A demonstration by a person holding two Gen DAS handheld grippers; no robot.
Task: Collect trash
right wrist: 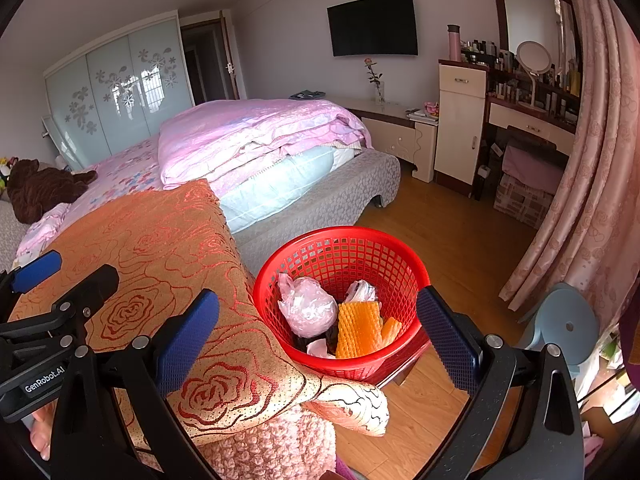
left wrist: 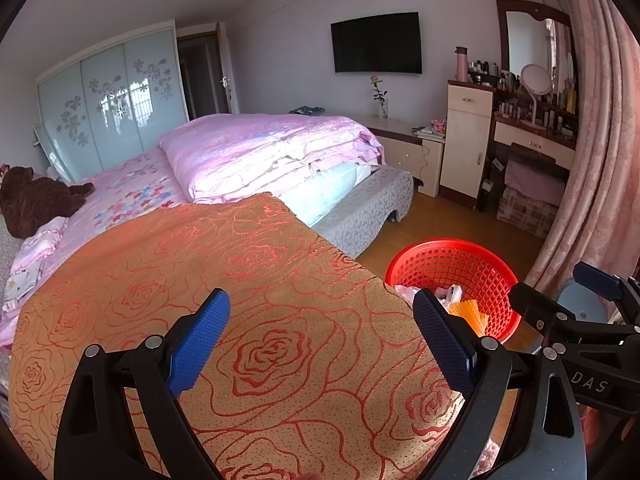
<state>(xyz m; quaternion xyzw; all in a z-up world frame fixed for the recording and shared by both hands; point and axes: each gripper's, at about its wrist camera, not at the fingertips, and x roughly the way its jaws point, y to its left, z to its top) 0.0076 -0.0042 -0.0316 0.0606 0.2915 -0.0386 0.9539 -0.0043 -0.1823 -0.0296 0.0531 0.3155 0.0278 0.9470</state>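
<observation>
**Red basket sitting full of trash by the bed**

Red plastic with little square holes all around: that is the basket [right wrist: 340, 264], and it is sitting on the wooden floor [right wrist: 448, 224] right beside the bed. It is round and wide at the top. Inside it a crumpled clear plastic bag [right wrist: 308, 306] is lying next to an orange foam net [right wrist: 358, 330] with a bumpy skin. A smaller orange piece [right wrist: 391, 330] and some white scraps [right wrist: 320, 348] are lying there too.

An orange blanket [left wrist: 240, 300] with red roses is covering the near end of the bed, and its edge is touching the basket rim.

The left gripper [left wrist: 320, 340] is hanging over the blanket. Its jaws are spread wide and are holding nothing. The right gripper [right wrist: 316, 336] is hanging over the basket and the blanket edge. Its jaws are also spread wide and are holding nothing.

A pink quilt [left wrist: 272, 152] is lying folded further up the bed.
</observation>
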